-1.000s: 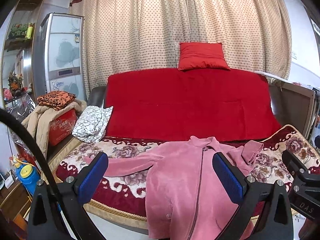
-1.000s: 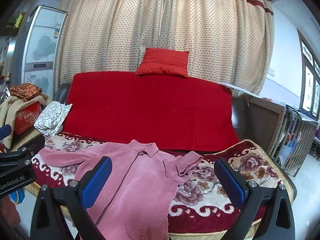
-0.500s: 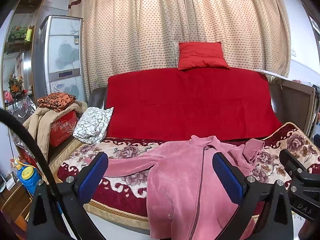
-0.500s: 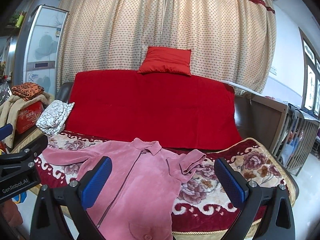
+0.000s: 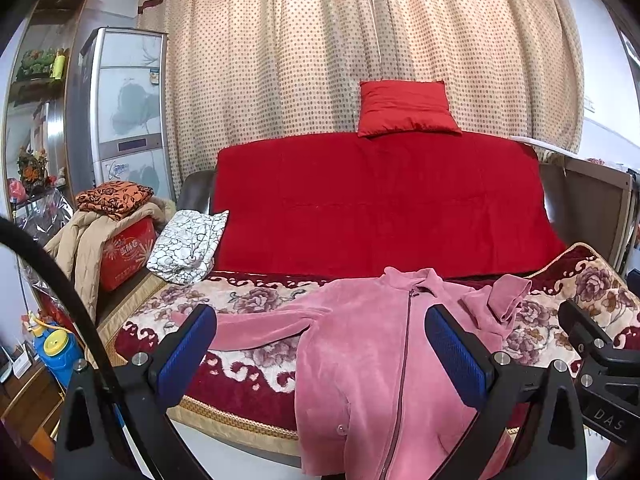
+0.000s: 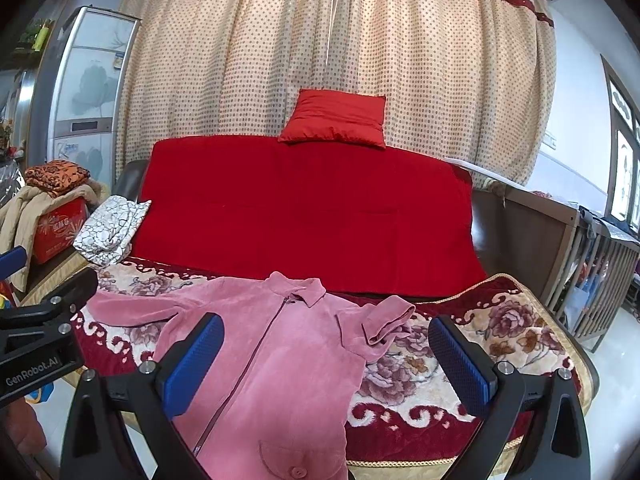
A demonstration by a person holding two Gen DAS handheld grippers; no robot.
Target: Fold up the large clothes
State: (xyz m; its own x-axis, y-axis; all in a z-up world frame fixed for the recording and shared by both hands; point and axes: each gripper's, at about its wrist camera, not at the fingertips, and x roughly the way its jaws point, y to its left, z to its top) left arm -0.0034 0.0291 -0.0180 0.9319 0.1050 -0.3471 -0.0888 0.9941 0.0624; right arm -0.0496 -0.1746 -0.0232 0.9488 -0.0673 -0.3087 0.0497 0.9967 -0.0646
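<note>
A pink zip-front jacket (image 5: 372, 356) lies face up on the sofa seat, collar toward the backrest, hem hanging over the front edge. Its left sleeve stretches out flat; its right sleeve (image 5: 500, 300) is bunched and folded back. The jacket also shows in the right wrist view (image 6: 280, 360). My left gripper (image 5: 320, 356) is open and empty, held in front of and above the jacket. My right gripper (image 6: 326, 360) is open and empty, also short of the jacket.
The sofa has a floral seat cover (image 5: 248, 300), a red throw (image 5: 380, 208) over the backrest and a red cushion (image 5: 404, 108) on top. A white patterned pillow (image 5: 188, 246) lies at the left end. A red box with clothes (image 5: 116, 236) stands left; a wooden crib (image 6: 592, 264) right.
Both grippers have edged slightly forward toward the sofa. Their jaws stay open and the jacket has not moved.
</note>
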